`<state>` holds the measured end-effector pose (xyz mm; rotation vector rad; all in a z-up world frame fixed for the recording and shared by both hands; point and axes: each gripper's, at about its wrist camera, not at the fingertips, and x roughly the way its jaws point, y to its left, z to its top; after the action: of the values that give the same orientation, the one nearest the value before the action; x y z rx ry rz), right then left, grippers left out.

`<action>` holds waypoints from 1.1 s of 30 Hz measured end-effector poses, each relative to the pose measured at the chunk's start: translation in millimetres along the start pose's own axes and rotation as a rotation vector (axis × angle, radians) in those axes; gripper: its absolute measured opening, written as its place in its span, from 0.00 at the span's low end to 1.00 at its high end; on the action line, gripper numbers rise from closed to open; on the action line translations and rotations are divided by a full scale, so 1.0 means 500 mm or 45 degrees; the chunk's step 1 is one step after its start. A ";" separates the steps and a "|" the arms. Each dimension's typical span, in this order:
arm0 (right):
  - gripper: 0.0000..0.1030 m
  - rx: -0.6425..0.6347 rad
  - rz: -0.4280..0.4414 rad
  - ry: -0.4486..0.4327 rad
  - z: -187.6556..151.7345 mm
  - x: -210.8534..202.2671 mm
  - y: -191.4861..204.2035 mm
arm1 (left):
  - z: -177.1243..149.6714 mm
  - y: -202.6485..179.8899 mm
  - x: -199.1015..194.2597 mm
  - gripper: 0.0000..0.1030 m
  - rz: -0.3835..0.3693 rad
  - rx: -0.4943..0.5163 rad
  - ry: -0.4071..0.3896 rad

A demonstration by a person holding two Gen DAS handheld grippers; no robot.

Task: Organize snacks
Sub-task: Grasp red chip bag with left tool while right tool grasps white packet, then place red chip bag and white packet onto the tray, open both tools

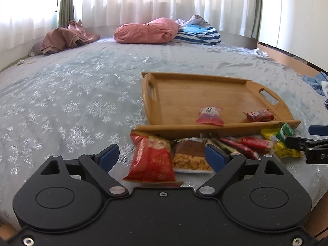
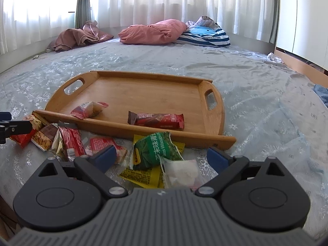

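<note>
A wooden tray (image 1: 184,90) (image 2: 143,90) lies on the bed and holds a small pink-white packet (image 1: 209,116) (image 2: 88,109) and a red bar (image 1: 258,115) (image 2: 156,120). Several snacks lie in front of it. My left gripper (image 1: 162,155) is open around a red bag (image 1: 151,160) and next to a peanut pack (image 1: 189,157), not gripping. My right gripper (image 2: 162,157) is open above a green packet (image 2: 158,150), a yellow packet (image 2: 141,174) and a clear white packet (image 2: 181,173). Red bars (image 2: 70,141) lie to its left.
The bed has a pale blue snowflake cover (image 1: 71,102). A pink pillow (image 1: 147,30), a striped cushion (image 1: 201,32) and a brown cloth (image 1: 65,38) lie at the far side by the curtains. Blue clothing (image 1: 315,82) lies at the right edge.
</note>
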<state>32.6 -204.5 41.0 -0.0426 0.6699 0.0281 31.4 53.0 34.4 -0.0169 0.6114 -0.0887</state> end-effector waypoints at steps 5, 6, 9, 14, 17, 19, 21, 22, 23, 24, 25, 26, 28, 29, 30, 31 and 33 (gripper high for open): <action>0.95 0.048 -0.010 -0.025 -0.019 -0.015 -0.020 | -0.009 0.021 -0.002 0.81 0.005 -0.037 -0.014; 0.90 0.064 -0.010 -0.041 -0.021 -0.020 -0.025 | -0.010 0.025 -0.004 0.79 0.003 -0.047 -0.020; 0.85 0.098 -0.027 -0.070 -0.025 -0.032 -0.041 | -0.011 0.034 -0.003 0.67 0.008 -0.062 -0.021; 0.75 0.097 -0.023 -0.033 -0.032 -0.028 -0.055 | -0.017 0.039 0.010 0.47 -0.026 -0.085 0.036; 0.66 0.110 -0.006 -0.006 -0.037 -0.019 -0.058 | -0.022 0.039 0.018 0.46 -0.029 -0.097 0.056; 0.55 0.120 0.000 0.008 -0.041 -0.013 -0.058 | -0.022 0.037 0.020 0.46 -0.028 -0.088 0.059; 0.50 0.129 0.009 0.018 -0.043 -0.007 -0.058 | -0.021 0.034 0.022 0.46 -0.027 -0.080 0.062; 0.50 0.127 0.007 0.020 -0.043 -0.005 -0.057 | -0.020 0.034 0.025 0.46 -0.026 -0.079 0.068; 0.50 0.124 0.005 0.021 -0.042 -0.003 -0.056 | -0.019 0.034 0.027 0.46 -0.026 -0.082 0.072; 0.50 0.124 0.006 0.023 -0.042 0.000 -0.056 | -0.019 0.034 0.030 0.46 -0.029 -0.086 0.078; 0.51 0.128 0.009 0.028 -0.042 0.002 -0.057 | -0.018 0.034 0.034 0.46 -0.033 -0.092 0.088; 0.53 0.132 0.014 0.037 -0.041 0.006 -0.059 | -0.018 0.035 0.037 0.46 -0.034 -0.099 0.095; 0.57 0.151 0.027 0.048 -0.040 0.012 -0.065 | -0.017 0.035 0.038 0.44 -0.035 -0.108 0.100; 0.57 0.163 0.036 0.052 -0.039 0.014 -0.069 | -0.017 0.035 0.037 0.41 -0.038 -0.114 0.101; 0.54 0.175 0.042 0.056 -0.038 0.016 -0.072 | -0.016 0.037 0.035 0.41 -0.034 -0.120 0.099; 0.46 0.186 0.046 0.057 -0.038 0.016 -0.076 | -0.015 0.036 0.031 0.40 -0.029 -0.124 0.094; 0.40 0.190 0.046 0.055 -0.036 0.011 -0.077 | -0.010 0.034 0.019 0.39 -0.036 -0.126 0.074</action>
<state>27.3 -243.7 24.4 0.1130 0.7141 0.0115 37.4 69.3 24.0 -0.1189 0.6737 -0.0862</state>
